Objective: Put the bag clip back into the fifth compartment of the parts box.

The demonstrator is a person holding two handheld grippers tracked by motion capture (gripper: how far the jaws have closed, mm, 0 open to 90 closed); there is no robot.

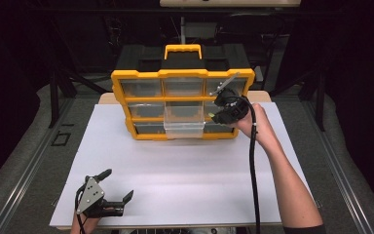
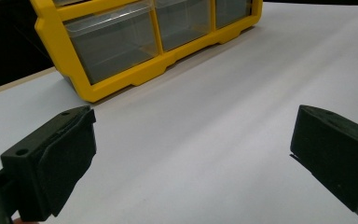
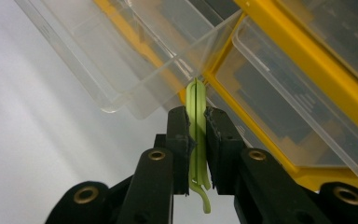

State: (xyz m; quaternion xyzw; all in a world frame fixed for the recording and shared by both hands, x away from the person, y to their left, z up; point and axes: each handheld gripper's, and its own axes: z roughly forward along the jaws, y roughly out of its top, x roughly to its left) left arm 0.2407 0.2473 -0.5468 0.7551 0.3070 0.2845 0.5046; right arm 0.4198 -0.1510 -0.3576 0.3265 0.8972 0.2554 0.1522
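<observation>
White board over a pale table, dark room behind. Right gripper pinches green clip at pulled-out clear drawer of yellow organizer; left gripper spread, low on board

Your right gripper hides the middle of the green clip; what the clip is stays unclear.

A white board covers the table, a strip of bare wood showing at its far left corner. Beyond the far edge stand black cases. Grey floor flanks both sides.
</observation>
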